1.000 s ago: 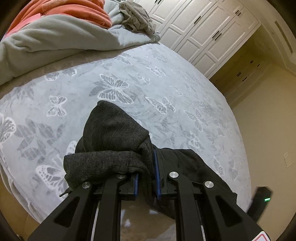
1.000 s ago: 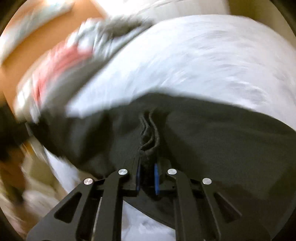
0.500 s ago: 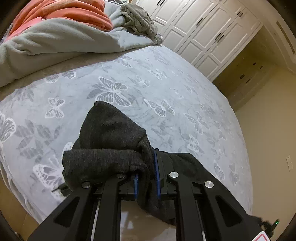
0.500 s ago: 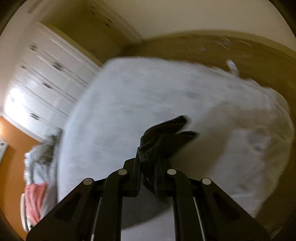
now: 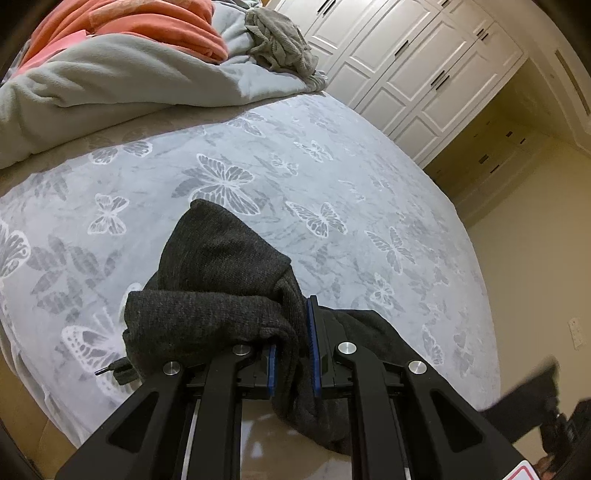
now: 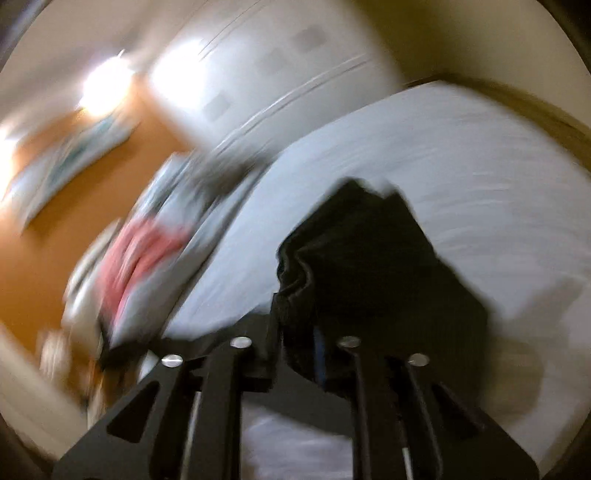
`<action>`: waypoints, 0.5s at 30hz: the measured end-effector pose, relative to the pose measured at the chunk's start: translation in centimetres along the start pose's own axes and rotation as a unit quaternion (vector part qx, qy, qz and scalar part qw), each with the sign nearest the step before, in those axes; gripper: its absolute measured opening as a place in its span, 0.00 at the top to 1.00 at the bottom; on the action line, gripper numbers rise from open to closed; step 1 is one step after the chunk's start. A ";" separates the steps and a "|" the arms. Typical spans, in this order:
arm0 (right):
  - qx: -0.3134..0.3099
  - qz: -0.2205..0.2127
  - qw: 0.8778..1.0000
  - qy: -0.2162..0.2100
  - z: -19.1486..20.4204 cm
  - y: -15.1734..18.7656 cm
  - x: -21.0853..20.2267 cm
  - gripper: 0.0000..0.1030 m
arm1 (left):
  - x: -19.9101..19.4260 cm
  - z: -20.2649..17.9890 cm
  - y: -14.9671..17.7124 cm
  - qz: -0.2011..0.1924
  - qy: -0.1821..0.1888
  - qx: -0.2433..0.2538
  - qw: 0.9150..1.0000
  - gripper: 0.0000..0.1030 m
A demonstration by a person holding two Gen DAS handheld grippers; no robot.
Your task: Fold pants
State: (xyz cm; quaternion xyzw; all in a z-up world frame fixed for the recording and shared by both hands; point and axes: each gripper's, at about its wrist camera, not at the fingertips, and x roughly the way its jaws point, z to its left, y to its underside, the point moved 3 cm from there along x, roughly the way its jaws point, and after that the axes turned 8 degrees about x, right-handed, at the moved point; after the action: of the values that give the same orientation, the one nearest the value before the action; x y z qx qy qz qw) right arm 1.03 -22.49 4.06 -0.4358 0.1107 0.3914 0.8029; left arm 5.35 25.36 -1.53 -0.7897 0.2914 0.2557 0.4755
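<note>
The dark grey knit pants [image 5: 218,291] are bunched over my left gripper [image 5: 291,354], which is shut on a fold of them above the near edge of the bed. The cloth drapes over the left finger and hangs below. In the blurred right wrist view my right gripper [image 6: 295,343] is shut on another part of the pants [image 6: 373,266], held above the bed. A dark piece of the pants and the right gripper show at the left wrist view's lower right [image 5: 532,402].
The bed has a grey butterfly-print cover [image 5: 295,177]. A grey blanket [image 5: 110,77], an orange one [image 5: 129,22] and a crumpled grey garment [image 5: 280,40] lie at its far end. White wardrobe doors [image 5: 417,59] stand beyond. The floor [image 5: 535,280] is to the right.
My right gripper has swung fast with its part of the pants, and its view turned from the bed's foot towards the head. My left gripper has held nearly still.
</note>
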 end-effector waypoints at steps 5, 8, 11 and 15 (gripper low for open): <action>-0.083 0.028 0.995 0.050 4.1 3.6 5.6 0.45 | -0.3 0.1 0.3 -0.003 0.005 0.022 1.000 0.90; -0.029 0.001 0.993 0.117 -0.1 2.4 4.3 0.35 | -0.3 0.4 0.5 0.000 0.010 0.029 1.000 0.90; 0.016 0.030 0.978 0.207 -6.4 3.6 3.7 0.35 | -0.3 0.6 0.5 0.002 0.014 0.025 1.000 0.90; 0.073 0.069 0.957 0.272 -12.6 6.4 4.5 0.29 | -0.2 0.1 0.5 -0.002 0.015 0.020 1.000 0.90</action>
State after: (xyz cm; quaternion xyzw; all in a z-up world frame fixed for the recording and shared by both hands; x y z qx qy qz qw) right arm 1.47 -28.01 -9.69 -0.4575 0.3831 0.3033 0.7429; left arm 4.86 25.28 -1.70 -0.7843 0.3023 0.2368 0.4872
